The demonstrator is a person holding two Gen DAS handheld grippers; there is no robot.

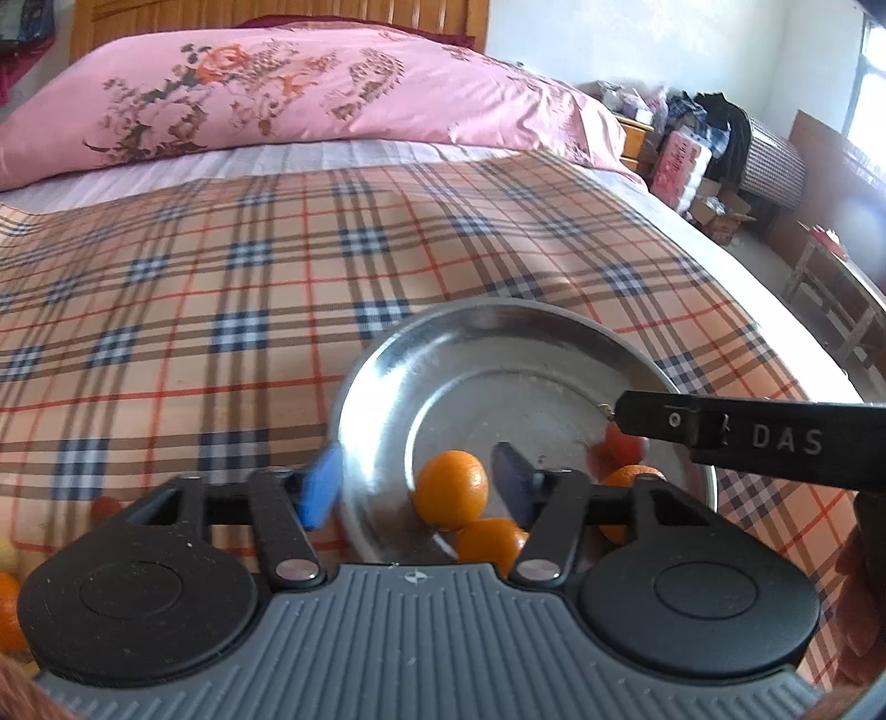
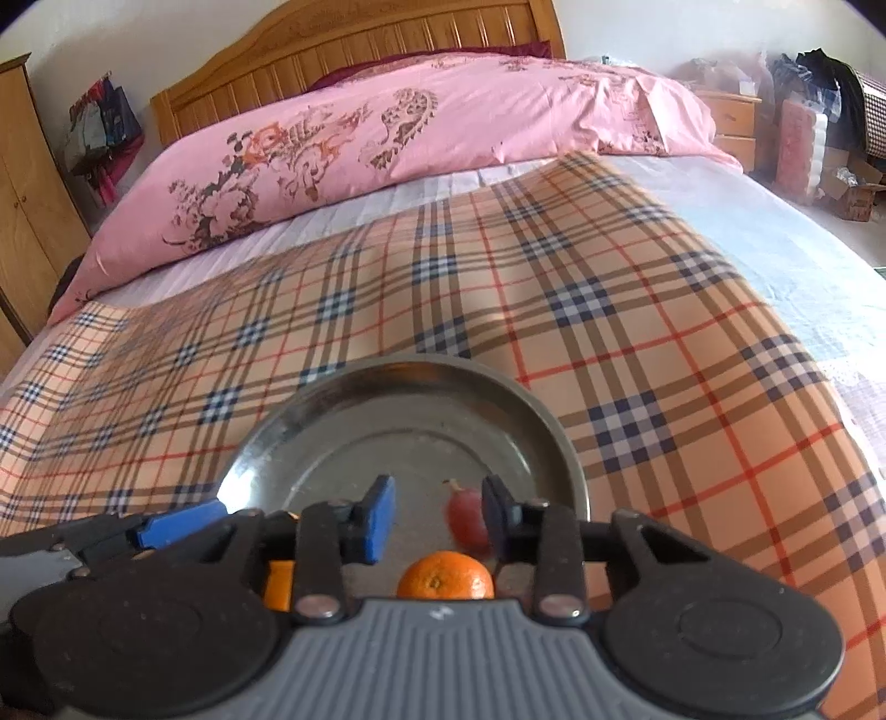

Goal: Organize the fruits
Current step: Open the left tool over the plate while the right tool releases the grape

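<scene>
A round metal plate [image 1: 498,343] lies on the plaid sheet [image 1: 221,332]. Three oranges rest in its near part: one [image 1: 451,487] between the pads of my left gripper [image 1: 415,487], a second [image 1: 490,545] just below it, a third [image 1: 631,482] to the right. The left jaws stand wide and touch no fruit. A black finger of the right gripper [image 1: 747,437] reaches over the plate rim from the right. In the right wrist view my right gripper [image 2: 437,518] is open above the plate [image 2: 410,376]. A blurred red grape [image 2: 465,515] sits against its right pad only, above an orange [image 2: 446,576].
More fruit lies on the sheet at the lower left, an orange [image 1: 8,609] and a small red one [image 1: 105,507]. A pink floral quilt [image 1: 277,99] and a wooden headboard [image 2: 360,39] bound the far side. Boxes and bags [image 1: 698,160] stand beyond the bed's right edge.
</scene>
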